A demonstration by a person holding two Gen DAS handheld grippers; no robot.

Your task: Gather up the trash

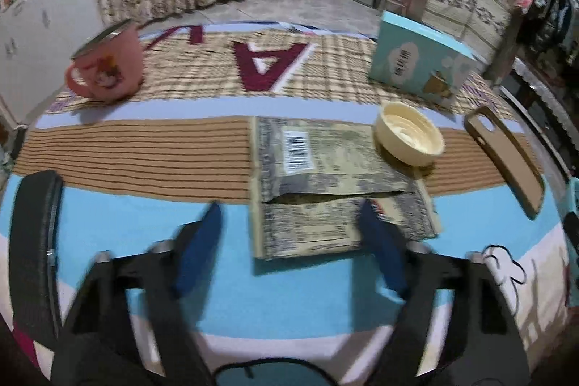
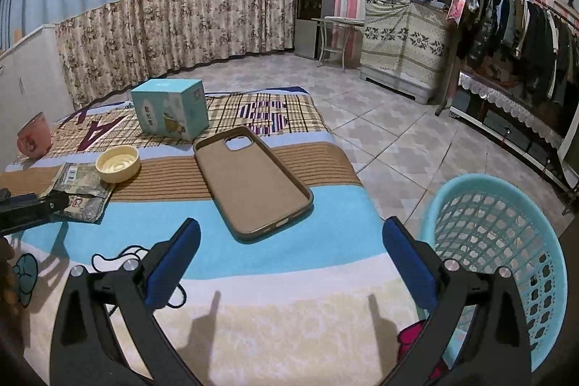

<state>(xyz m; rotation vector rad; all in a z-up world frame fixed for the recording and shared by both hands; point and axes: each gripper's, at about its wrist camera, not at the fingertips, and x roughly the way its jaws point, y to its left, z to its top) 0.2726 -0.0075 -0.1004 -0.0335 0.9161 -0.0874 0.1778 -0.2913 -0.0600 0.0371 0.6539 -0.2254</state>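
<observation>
Beside the pale-blue box (image 2: pixel 170 113): a pink mug (image 1: pixel 108 67), a cream lid (image 1: pixel 409 138), a tan phone case (image 2: pixel 253 183), and a turquoise lattice basket (image 2: pixel 506 241).

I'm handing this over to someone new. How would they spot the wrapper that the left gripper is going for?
Start at the patterned cloth and find its brown striped band. The wrapper lies flat across that band, just ahead of the left gripper, whose jaws stand apart around its near edge. It is the only flat printed packet, with a white barcode label, beside the cream bowl.
</observation>
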